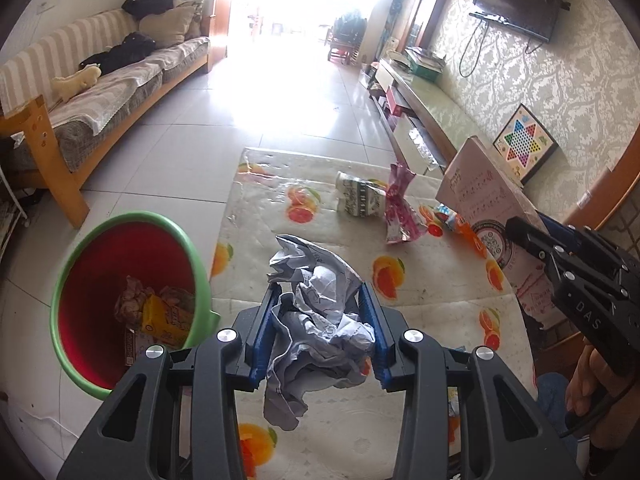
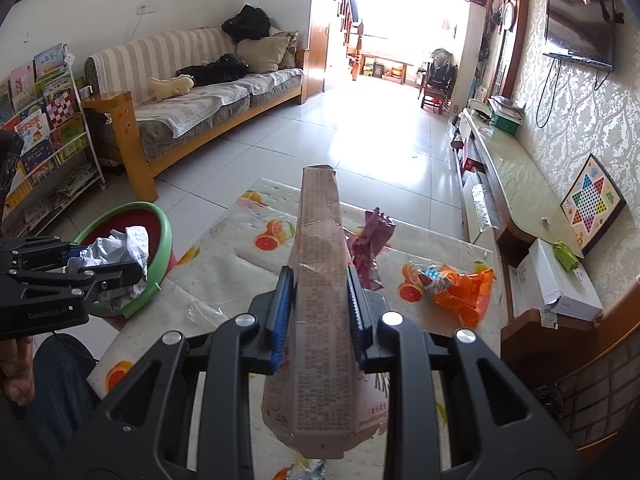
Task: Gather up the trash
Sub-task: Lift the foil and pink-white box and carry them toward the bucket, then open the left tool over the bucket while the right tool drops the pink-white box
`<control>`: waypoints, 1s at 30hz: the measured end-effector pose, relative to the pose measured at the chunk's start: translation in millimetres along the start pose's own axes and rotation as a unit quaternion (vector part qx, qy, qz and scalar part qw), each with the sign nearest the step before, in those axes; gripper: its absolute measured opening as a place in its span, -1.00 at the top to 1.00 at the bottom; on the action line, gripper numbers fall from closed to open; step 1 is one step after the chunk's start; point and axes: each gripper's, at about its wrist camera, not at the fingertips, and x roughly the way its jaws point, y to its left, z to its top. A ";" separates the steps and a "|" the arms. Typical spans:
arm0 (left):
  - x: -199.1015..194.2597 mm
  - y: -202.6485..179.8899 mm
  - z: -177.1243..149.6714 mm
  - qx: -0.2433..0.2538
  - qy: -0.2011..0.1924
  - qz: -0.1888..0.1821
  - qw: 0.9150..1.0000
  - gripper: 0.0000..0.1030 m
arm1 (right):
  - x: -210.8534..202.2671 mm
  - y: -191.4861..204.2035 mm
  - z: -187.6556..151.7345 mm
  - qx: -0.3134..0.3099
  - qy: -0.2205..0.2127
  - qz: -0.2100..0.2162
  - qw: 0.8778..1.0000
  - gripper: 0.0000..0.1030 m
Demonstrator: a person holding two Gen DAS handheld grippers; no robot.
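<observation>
I have both grippers loaded at once, so that one trip to the bin (image 1: 72, 248) clears two pieces. My left gripper (image 1: 320, 300) is closed partway on a crumpled ball of paper (image 1: 316, 312), the blue pads squeezing it from both sides with the loose tail hanging below; I hold it just beside the bin's green rim, apparently not yet over the opening. My right gripper (image 2: 318, 284) is clamped across the narrow edge of a flattened pink cardboard box (image 2: 320, 280), which stands up tall between the fingers, above the table (image 2: 224, 248) with the fruit-print cover. I judge the box is gripped on its thin side because that is the only width the jaws can span. The bin sits on the floor off the table's left edge, low enough to drop things in from above, and at least two or three scraps already lie in it, a yellow packet (image 1: 162, 316) among them. Still on the table I count four pieces: one white carton (image 1: 358, 198), one purple wrapper (image 1: 400, 208), one orange bag (image 2: 464, 288) with one small blue-and-white wrapper (image 2: 436, 276) against it. That makes six pieces outstanding, counting the two I hold.
</observation>
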 end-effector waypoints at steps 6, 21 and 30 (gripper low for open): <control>-15.4 55.1 8.1 -0.040 -0.018 0.031 0.999 0.27 | 4.3 39.9 21.5 -0.015 -0.007 0.032 0.999 0.50; -15.2 173.7 10.8 -0.107 -0.005 0.089 0.990 0.24 | 38.8 155.5 61.7 -0.063 -0.002 0.111 0.992 0.50; -15.9 204.5 1.6 -0.140 -0.010 0.097 0.985 -0.19 | 55.5 186.2 74.0 -0.082 0.005 0.128 0.988 0.50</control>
